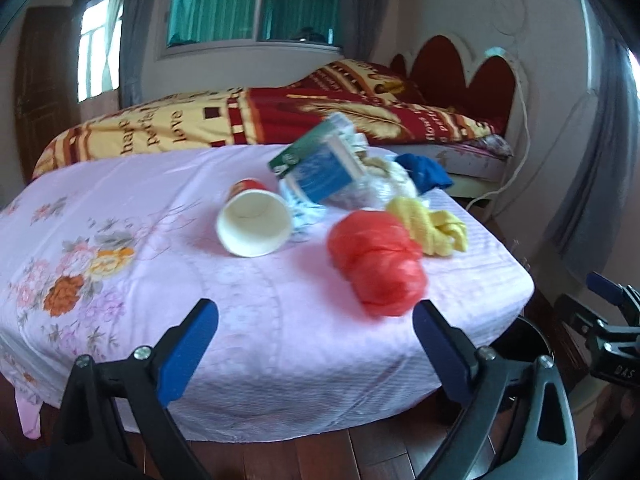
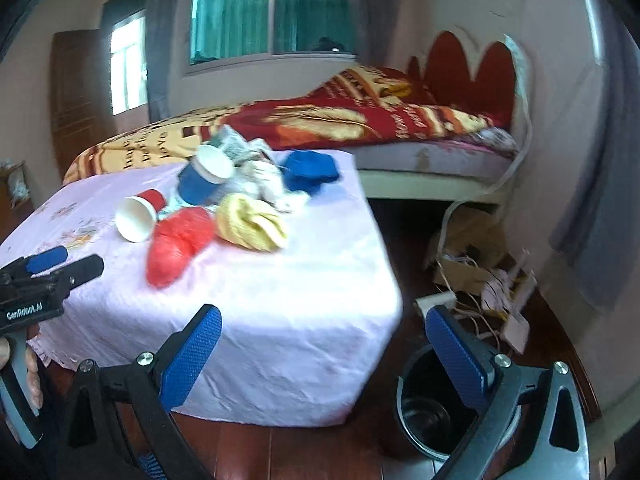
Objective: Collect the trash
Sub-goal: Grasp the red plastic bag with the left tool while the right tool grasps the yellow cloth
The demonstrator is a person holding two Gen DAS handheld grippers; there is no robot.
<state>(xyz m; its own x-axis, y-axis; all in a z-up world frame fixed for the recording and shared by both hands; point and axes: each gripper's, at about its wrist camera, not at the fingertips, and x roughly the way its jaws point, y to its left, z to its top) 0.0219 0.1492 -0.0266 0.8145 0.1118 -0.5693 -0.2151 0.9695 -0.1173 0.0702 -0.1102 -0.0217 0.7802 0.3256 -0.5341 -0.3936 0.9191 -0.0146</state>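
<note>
A pile of trash lies on the pink-clothed table: a red paper cup on its side, a crumpled red plastic bag, a yellow wad, a blue cup-like carton, a blue wad and white wrappers. The same pile shows in the right wrist view, with the red bag, red cup and yellow wad. My left gripper is open and empty at the table's near edge, short of the red bag. My right gripper is open and empty off the table's right corner, above a black bin.
A bed with a red and yellow blanket stands behind the table. Cardboard, cables and a power strip litter the wood floor at the right. The right gripper shows at the left wrist view's right edge.
</note>
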